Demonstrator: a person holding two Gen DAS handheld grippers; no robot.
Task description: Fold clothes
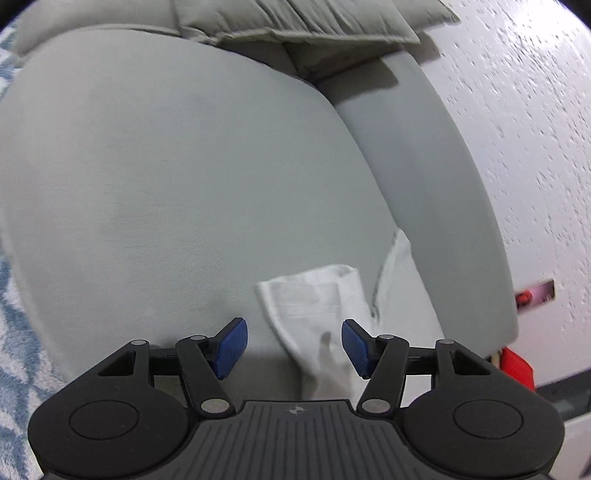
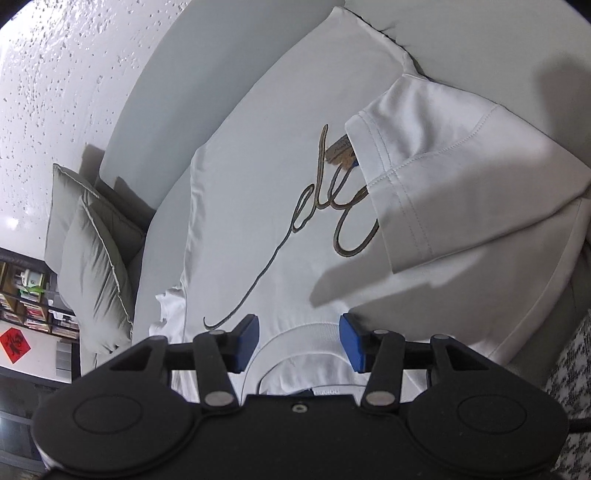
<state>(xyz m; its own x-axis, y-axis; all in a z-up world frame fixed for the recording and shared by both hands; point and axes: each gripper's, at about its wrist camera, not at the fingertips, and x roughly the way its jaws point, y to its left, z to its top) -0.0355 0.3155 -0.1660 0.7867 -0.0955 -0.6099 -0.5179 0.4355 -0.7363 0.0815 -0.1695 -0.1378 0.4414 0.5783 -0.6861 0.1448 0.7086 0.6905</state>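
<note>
A white T-shirt (image 2: 266,155) with a dark script print lies flat on a grey sofa seat (image 2: 155,122). Its right sleeve (image 2: 436,177) is folded inward over the chest. My right gripper (image 2: 299,341) is open and empty, hovering just above the collar (image 2: 295,336). In the left wrist view, a white sleeve end (image 1: 321,306) of the shirt lies on the grey seat (image 1: 166,184). My left gripper (image 1: 294,347) is open and empty, its blue pads on either side of that cloth, just above it.
Grey cushions (image 2: 92,258) lean at the sofa's far end, and one (image 1: 295,22) shows at the top of the left view. A white textured wall (image 1: 535,129) runs behind the sofa. A blue patterned throw (image 1: 14,332) lies at the left edge. A bookshelf (image 2: 26,302) stands beyond.
</note>
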